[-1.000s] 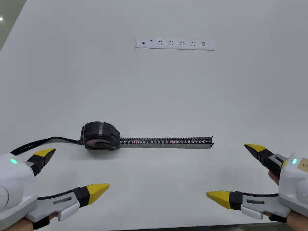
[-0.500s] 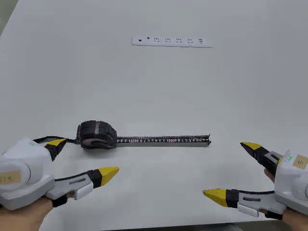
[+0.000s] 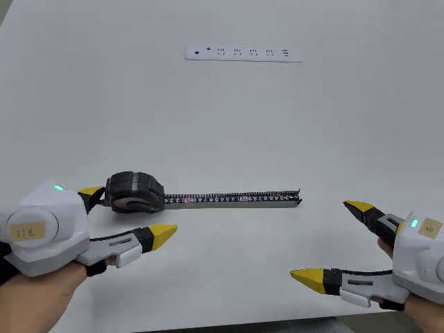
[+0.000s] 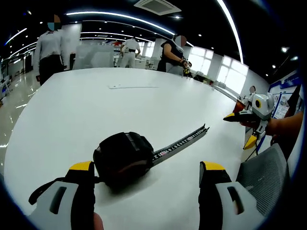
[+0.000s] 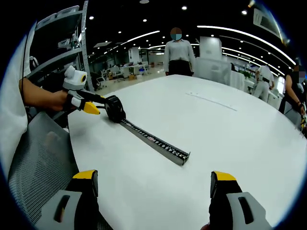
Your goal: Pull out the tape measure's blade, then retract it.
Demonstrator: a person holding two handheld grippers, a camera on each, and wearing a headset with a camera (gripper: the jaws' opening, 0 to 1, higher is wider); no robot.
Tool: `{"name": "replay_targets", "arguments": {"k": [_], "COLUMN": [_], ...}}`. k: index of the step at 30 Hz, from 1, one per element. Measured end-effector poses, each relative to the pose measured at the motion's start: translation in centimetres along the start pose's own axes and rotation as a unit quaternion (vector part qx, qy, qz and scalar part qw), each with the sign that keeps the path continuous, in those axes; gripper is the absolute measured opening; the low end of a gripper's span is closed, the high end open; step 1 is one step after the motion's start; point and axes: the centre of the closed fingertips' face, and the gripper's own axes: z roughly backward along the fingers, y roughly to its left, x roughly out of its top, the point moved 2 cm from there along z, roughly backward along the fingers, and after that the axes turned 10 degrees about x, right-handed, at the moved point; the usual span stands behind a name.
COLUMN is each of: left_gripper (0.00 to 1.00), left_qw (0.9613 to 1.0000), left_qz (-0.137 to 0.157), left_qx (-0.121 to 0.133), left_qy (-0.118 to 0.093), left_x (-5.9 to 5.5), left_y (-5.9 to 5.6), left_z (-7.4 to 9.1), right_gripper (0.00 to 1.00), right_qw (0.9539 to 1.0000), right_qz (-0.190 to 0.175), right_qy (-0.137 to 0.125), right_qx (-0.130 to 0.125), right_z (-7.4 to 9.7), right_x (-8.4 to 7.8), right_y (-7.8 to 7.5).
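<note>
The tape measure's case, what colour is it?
The case is black; it shows best in the left gripper view.

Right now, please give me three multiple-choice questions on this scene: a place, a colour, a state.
1. Where does the power strip lie? A) on the far side, beyond the tape measure's case B) on top of it C) in a person's hand
2. What colour is the case? A) yellow B) black C) red
3. How is the blade? A) wound fully in B) pulled out, flat on the table C) lifted up
Answers: 1 A: the head view shows it far behind the case. 2 B: black in all views. 3 B: its numbered strip lies along the tabletop.
</note>
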Motion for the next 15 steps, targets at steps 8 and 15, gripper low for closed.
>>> {"name": "replay_targets", "arguments": {"k": [8,15], "left_gripper": [0.84,0.8], "left_qw": [0.9996,0.9973], "left_qz": [0.013,0.04], "left_qx": [0.024,0.06], "left_qy": [-0.005,-0.016], "left_x": [0.1,0.3], "left_y": [0.2,0.4], "left_z": [-0.3,-0.8], "right_gripper": [0.95,0.88], "right_qw": [1.0,0.9998], "right_qz": [-0.002,0.005], "right_qy": [0.002,0.01], "right_qx": [0.008,0.017], "right_z": [-0.4,-0.8], "right_x": [0.0,0.1], "right_y": [-0.1,-0.9]}}
